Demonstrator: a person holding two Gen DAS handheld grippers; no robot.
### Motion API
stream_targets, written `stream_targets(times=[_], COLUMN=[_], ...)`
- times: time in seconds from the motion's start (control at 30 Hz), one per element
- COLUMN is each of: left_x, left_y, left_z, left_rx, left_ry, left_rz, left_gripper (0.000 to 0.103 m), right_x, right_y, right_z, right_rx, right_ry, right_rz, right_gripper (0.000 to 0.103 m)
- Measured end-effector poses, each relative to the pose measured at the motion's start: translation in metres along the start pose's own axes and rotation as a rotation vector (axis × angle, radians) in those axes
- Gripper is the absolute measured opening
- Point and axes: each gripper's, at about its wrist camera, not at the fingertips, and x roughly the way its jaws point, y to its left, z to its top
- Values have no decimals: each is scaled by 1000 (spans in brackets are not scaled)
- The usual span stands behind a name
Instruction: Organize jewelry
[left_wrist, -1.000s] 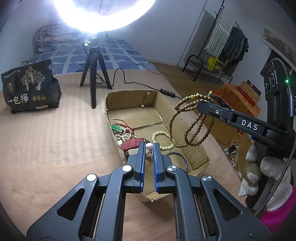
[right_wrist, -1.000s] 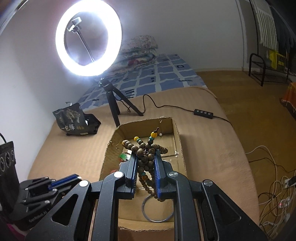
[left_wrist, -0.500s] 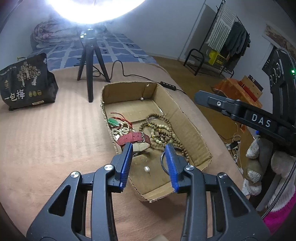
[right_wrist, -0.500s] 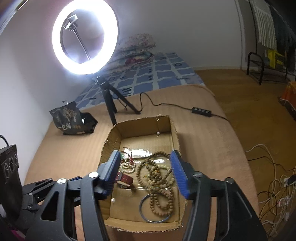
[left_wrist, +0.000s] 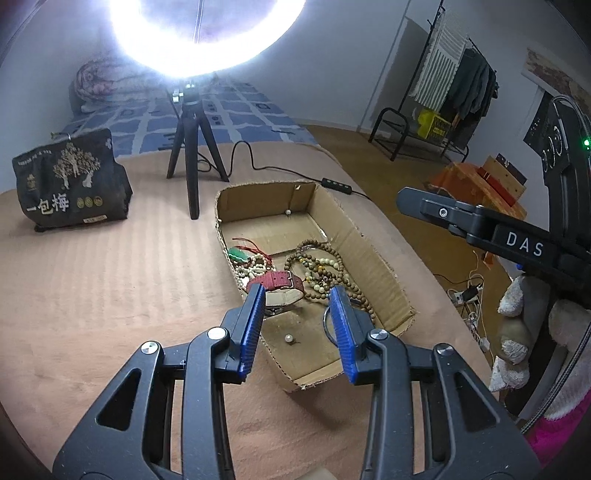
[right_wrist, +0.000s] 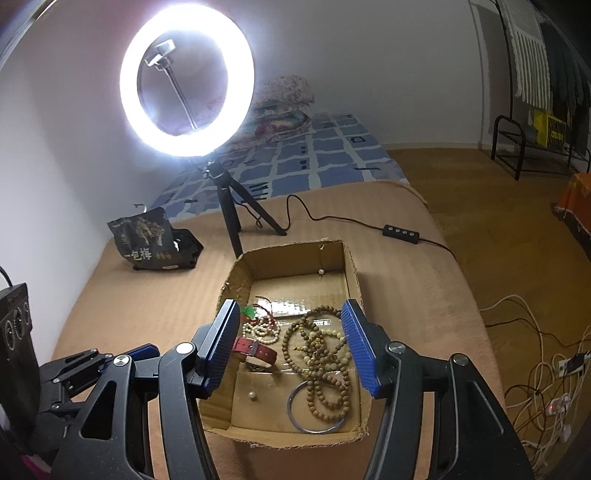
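Observation:
An open cardboard box (left_wrist: 369, 258) (right_wrist: 240, 269) lies on the tan bedcover. In it are a brown wooden bead necklace (left_wrist: 321, 258) (right_wrist: 325, 391), a red watch strap (left_wrist: 277, 280) (right_wrist: 258, 349), a green pendant (left_wrist: 238, 255), cream beads (right_wrist: 258, 328), a metal bangle (right_wrist: 314, 428) and a loose pearl (left_wrist: 288, 338) (right_wrist: 252, 395). My left gripper (left_wrist: 297, 295) hovers open over the box's near end, above the pearl, holding nothing. Over the necklace, my right gripper (right_wrist: 290, 306) stands wide open and empty.
A ring light on a black tripod (left_wrist: 192, 147) (right_wrist: 229, 206) stands behind the box, its cable and remote (right_wrist: 400, 232) trailing right. A black snack bag (left_wrist: 70, 188) sits at the left. The bed edge drops to the floor with cables (right_wrist: 546, 376) on the right.
Both grippers opened. The pearl left the left gripper and the brown bead necklace left the right one; both now lie in the box. Both grippers rose slightly.

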Motion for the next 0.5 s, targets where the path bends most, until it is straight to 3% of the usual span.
stream_targets(times=[0.5], left_x=[-76], left_y=[-5], left_z=[-1], left_rx=[47], left_ry=[-131], left_rz=[71], left_gripper=[36], right_x=[-54], right_y=[25], right_z=[4], right_rx=[-29], right_ry=[-72], right_rz=[-18], right_gripper=[56])
